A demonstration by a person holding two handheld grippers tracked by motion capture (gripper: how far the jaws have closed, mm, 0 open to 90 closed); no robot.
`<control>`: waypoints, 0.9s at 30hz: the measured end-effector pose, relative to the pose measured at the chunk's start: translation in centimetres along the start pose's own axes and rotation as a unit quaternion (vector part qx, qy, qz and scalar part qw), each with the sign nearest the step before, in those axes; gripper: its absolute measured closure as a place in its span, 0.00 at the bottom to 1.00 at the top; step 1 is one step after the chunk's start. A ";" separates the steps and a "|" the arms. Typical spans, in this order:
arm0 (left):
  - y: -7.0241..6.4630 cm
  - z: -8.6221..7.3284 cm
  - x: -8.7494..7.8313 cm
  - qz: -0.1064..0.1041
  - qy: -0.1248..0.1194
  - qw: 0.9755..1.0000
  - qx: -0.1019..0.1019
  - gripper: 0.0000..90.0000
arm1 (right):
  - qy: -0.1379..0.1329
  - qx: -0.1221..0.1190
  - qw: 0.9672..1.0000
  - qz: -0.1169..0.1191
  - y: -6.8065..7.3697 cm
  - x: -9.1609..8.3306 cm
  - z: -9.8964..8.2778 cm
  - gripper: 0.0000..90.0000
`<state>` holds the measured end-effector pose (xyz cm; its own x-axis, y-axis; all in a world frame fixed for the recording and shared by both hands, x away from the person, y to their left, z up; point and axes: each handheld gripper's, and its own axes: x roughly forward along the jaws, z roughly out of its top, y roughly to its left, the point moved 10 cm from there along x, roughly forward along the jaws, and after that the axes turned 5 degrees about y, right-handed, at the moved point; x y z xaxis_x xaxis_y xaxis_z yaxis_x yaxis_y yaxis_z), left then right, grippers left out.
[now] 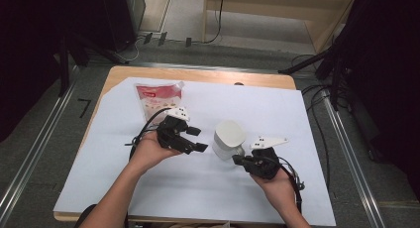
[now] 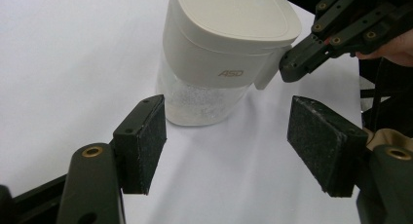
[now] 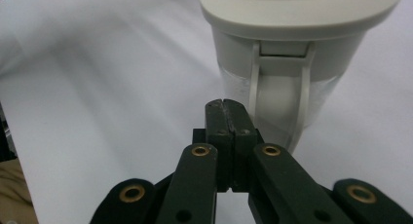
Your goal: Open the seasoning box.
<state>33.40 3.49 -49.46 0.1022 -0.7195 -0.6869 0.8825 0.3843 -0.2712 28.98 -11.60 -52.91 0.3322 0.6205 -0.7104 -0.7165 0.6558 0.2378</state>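
The container (image 1: 229, 139) stands upright near the middle of the white sheet (image 1: 148, 188) that covers the table, between the two hands. It is a rounded, squarish jar: the lower body is clear plastic with a frosting of white grains clinging inside, and the upper part is a smooth, matte cream-white lid (image 2: 234, 14) with softly rounded corners and small grey lettering on its collar. A pale hinged clasp (image 3: 277, 87) of thin plastic runs down the side of the collar. The right gripper (image 1: 242, 159) has its two black jaws pressed flat together with nothing between them, their tip at the clasp side of the jar; in the left gripper view that tip sits right against the collar's tab. The left gripper (image 1: 195, 138) is held just beside the jar on the other side, jaws spread wide and empty, its pads (image 2: 146, 141) block-shaped with a rough, gritty black facing. Farther back on the sheet lies a glossy flat pouch (image 1: 157, 100), red at the top and clear below. The wooden table edge (image 1: 198, 74) shows tan beyond the sheet.
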 end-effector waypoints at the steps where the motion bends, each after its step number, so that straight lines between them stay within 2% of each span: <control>1: 0.0 0.0 0.0 0.000 0.002 1.000 0.000 0.35 | 0.000 0.000 1.000 0.001 -0.2 -0.1 0.0 1.00; 10: -0.1 -0.1 0.1 -0.003 0.005 1.000 0.001 0.35 | 0.003 0.014 1.000 -0.009 -1.8 -0.6 -0.2 1.00; 19: -0.1 0.1 0.2 -0.010 0.001 1.000 -0.012 0.35 | -0.006 0.046 0.999 -0.014 -4.2 -1.3 -0.3 1.00; 27: -0.2 0.3 0.3 -0.018 -0.005 1.000 -0.014 0.34 | -0.010 0.050 0.998 -0.026 -6.0 -1.5 0.0 1.00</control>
<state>33.36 3.01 -49.42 0.0751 -0.7384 -0.6701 0.8720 0.3746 -0.3151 32.72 -16.45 -53.30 0.3806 0.5924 -0.7101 -0.6335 0.7264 0.2665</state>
